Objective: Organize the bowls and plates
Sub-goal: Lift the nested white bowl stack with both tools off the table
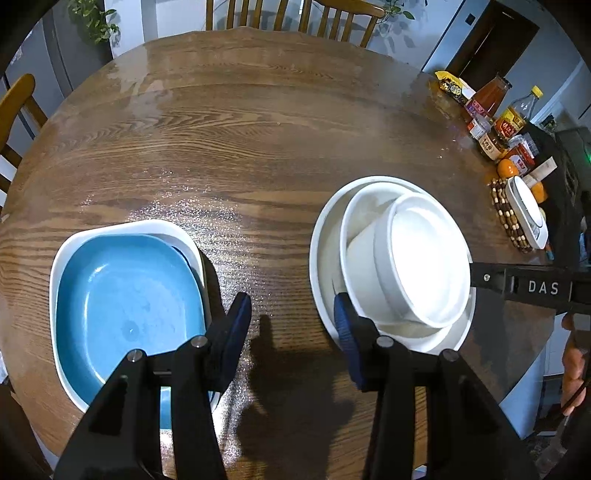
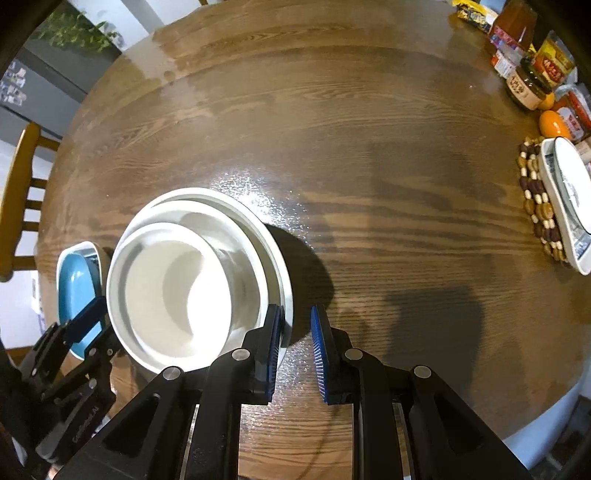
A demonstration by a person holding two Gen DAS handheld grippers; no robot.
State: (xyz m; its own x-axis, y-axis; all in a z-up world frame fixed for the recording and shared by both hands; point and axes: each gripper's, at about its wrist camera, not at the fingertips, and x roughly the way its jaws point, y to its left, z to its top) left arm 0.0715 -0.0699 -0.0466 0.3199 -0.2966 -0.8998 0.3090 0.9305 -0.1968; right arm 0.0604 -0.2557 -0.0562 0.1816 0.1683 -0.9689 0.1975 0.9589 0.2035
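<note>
A blue plate (image 1: 125, 295) lies inside a white squarish plate (image 1: 122, 227) on the left of the round wooden table (image 1: 258, 140). To the right stands a white stack: a wide plate (image 1: 321, 258), a bowl (image 1: 360, 221) and a smaller tilted bowl (image 1: 424, 258) on top. My left gripper (image 1: 291, 306) hangs open over bare table between the two stacks, holding nothing. My right gripper (image 2: 295, 314) stands just right of the white stack (image 2: 177, 288). Its jaws are a narrow gap apart, with only table showing between them. Its left pad (image 2: 275, 343) is close beside the stack's rim.
Jars, bottles and oranges (image 1: 495, 125) crowd the table's right edge. Beside them a white kitchen scale (image 2: 565, 199) rests on a beaded trivet (image 2: 535, 199). Wooden chairs (image 1: 295, 18) stand around the table. The far half of the tabletop is bare wood.
</note>
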